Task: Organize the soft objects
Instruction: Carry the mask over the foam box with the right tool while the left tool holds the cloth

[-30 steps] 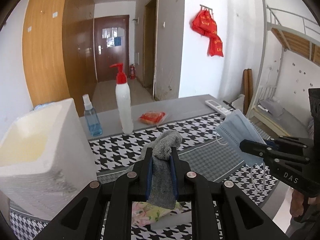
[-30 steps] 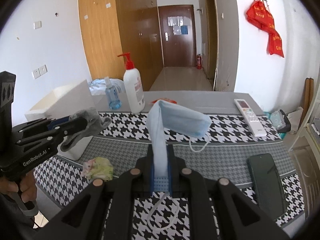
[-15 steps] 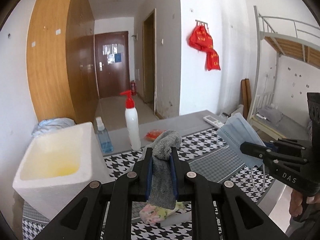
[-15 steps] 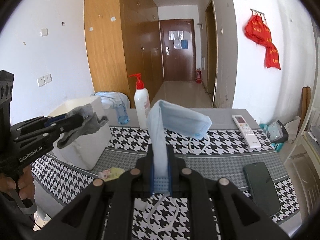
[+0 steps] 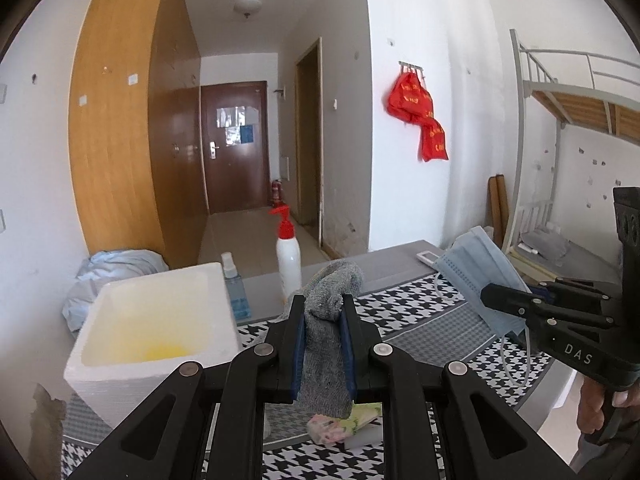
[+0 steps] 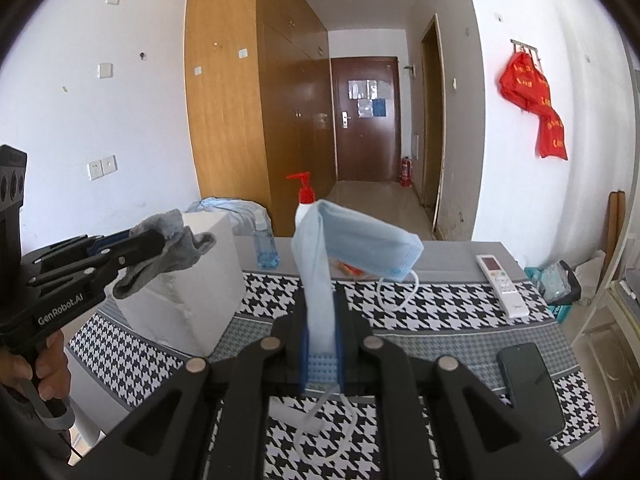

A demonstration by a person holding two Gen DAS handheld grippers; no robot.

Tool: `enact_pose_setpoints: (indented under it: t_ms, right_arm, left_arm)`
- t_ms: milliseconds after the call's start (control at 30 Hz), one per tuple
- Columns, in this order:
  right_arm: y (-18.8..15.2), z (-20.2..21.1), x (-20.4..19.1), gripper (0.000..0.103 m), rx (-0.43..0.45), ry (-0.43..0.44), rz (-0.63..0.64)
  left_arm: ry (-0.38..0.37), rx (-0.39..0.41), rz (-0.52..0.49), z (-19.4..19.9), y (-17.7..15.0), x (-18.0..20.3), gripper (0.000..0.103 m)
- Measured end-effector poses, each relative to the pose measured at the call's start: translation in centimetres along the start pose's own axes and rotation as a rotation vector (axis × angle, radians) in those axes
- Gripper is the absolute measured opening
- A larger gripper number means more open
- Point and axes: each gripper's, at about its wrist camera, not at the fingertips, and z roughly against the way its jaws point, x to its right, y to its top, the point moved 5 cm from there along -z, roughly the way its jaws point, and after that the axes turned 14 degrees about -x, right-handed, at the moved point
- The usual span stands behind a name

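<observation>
Left wrist view: the left gripper [image 5: 323, 344] clamps a grey sock [image 5: 326, 336] in the air, the white box [image 5: 156, 336] lower on its left. The right gripper [image 6: 320, 344] pinches a blue mask [image 6: 352, 244]; its hanging loop [image 6: 396, 292] may catch on something.

1. The letters "DAS" are being shown in white on the black body of the right gripper [image 5: 520, 312], at the right of the left wrist view.
2. The wording "GenRobot.AI" is being displayed in white on the black body of the left gripper [image 6: 160, 240], at the left of the right wrist view.
3. Yellow characters are being carried on the red cloth [image 5: 420, 120] hanging on the far right wall, but they are not being resolved well enough to be read.
4. Papers are being shown stuck on the far brown door [image 6: 366, 120]; no writing on them is being made out.
5. Buttons are being shown on the white remote [image 6: 502, 284], with no legible marking.
</observation>
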Motion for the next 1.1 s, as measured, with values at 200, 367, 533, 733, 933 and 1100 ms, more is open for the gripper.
enact_pose_setpoints:
  t_ms: [200, 367, 533, 733, 933, 1100]
  right_arm:
    - [0.4, 0.0, -1.1, 0.014, 0.016, 0.016, 0.017]
    - [1.0, -0.1, -2.2, 0.014, 0.03, 0.029, 0.034]
    - [1.6, -0.4, -3.5, 0.014, 0.038, 0.046, 0.055]
    - [2.2, -0.6, -5.3, 0.014, 0.05, 0.066, 0.085]
    - [2.8, -1.1, -6.8, 0.014, 0.053, 0.087, 0.105]
    - [3.1, -1.5, -8.2, 0.014, 0.055, 0.105, 0.121]
  left_arm:
    - [0.028, 0.027, 0.011, 1.1, 0.0, -1.0, 0.017]
    - [0.058, 0.044, 0.025, 2.0, -0.1, -2.2, 0.017]
    - [0.093, 0.067, 0.04, 2.7, 0.0, -3.4, 0.017]
    - [0.13, 0.086, 0.068, 3.6, -0.1, -5.4, 0.017]
    - [0.165, 0.094, 0.095, 4.1, -0.5, -7.4, 0.017]
    - [0.193, 0.105, 0.107, 4.8, -1.0, -8.9, 0.017]
